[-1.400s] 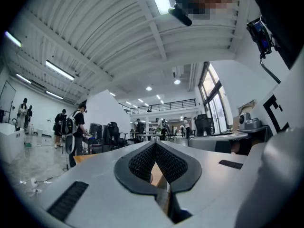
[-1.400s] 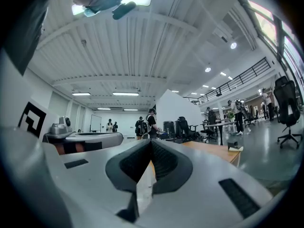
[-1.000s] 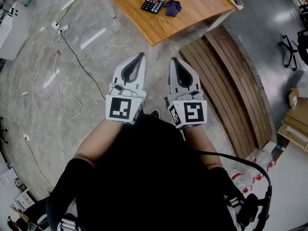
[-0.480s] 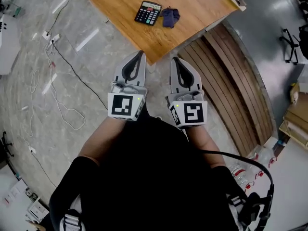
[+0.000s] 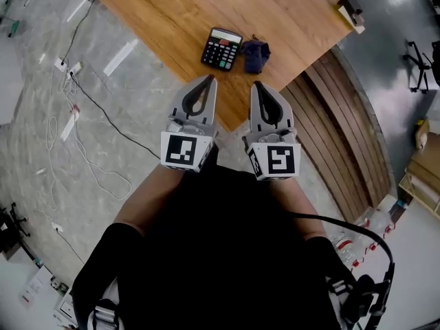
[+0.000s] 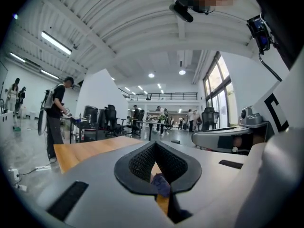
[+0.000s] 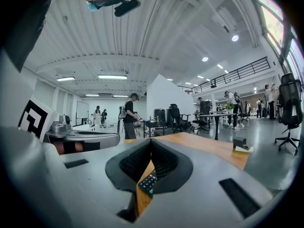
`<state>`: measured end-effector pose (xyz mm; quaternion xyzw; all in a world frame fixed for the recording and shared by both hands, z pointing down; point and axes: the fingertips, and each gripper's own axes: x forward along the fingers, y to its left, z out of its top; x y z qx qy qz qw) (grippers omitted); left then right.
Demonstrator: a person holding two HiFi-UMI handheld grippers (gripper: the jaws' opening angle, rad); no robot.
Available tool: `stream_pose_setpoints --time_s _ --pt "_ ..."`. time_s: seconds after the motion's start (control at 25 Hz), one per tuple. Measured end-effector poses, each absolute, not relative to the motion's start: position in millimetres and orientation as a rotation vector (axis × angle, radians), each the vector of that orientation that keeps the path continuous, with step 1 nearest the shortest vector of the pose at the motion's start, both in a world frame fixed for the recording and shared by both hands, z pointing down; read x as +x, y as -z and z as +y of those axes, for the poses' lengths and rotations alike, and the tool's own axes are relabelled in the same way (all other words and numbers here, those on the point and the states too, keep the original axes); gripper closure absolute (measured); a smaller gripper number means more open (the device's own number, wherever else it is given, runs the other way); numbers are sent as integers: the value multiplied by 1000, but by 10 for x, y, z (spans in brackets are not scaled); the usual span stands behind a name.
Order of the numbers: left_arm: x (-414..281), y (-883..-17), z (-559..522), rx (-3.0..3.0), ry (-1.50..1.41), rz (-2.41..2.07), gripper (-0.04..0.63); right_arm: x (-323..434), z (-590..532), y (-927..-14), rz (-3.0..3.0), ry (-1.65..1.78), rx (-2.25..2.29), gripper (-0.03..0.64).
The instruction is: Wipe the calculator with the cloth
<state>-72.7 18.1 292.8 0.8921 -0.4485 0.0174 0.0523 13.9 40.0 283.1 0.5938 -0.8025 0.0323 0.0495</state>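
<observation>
Head view steeply down; gripper views level; all share table (image 5: 289, 12).

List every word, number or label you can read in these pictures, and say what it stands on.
No text can be read.
calculator: key and display markings are too small to read.
Marker cubes on the left gripper and the right gripper: black and white square code patterns, not words or numbers.
</observation>
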Motion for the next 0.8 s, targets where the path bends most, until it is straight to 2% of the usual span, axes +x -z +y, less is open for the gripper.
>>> stream_pose_setpoints --time_s 0.44,0.8 --pt "-541 -3535 -758 2669 -223 -1261 589 170 -508 -3437 -2374 -224 1737 601" --pt "-465 -4198 -1052 2594 -365 -1242 589 171 -905 -4091 -2338 -316 1624 601"
